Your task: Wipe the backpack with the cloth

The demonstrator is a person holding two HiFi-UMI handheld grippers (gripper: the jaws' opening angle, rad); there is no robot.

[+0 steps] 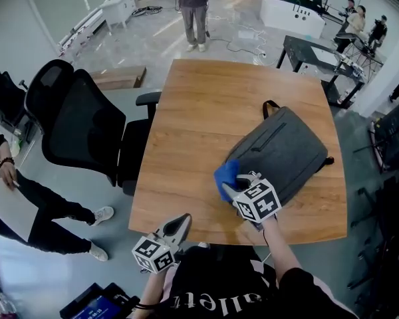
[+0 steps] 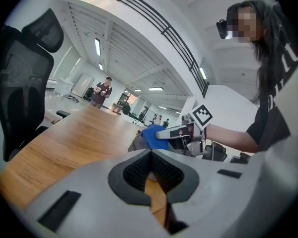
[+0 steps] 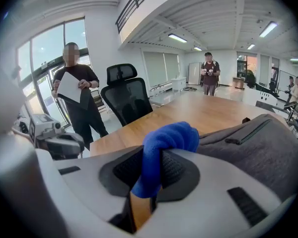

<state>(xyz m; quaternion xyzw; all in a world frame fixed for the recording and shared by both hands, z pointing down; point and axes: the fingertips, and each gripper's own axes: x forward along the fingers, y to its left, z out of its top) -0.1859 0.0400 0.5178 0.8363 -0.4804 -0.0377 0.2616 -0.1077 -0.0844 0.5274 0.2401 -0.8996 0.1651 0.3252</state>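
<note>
A grey backpack (image 1: 279, 151) lies flat on the right half of the wooden table (image 1: 206, 111), its strap toward the far side. My right gripper (image 1: 230, 190) is shut on a blue cloth (image 1: 226, 175) at the backpack's near left corner. In the right gripper view the blue cloth (image 3: 161, 150) bulges out between the jaws, with the backpack (image 3: 258, 148) just to its right. My left gripper (image 1: 181, 224) hovers at the table's near edge, shut on nothing. From the left gripper view the cloth (image 2: 154, 135) and the right gripper (image 2: 181, 132) show ahead.
A black office chair (image 1: 86, 128) stands at the table's left side. One person (image 1: 194, 5) stands beyond the far end; another person (image 1: 20, 198) holding paper is at the left. A dark desk (image 1: 319, 58) sits at the back right.
</note>
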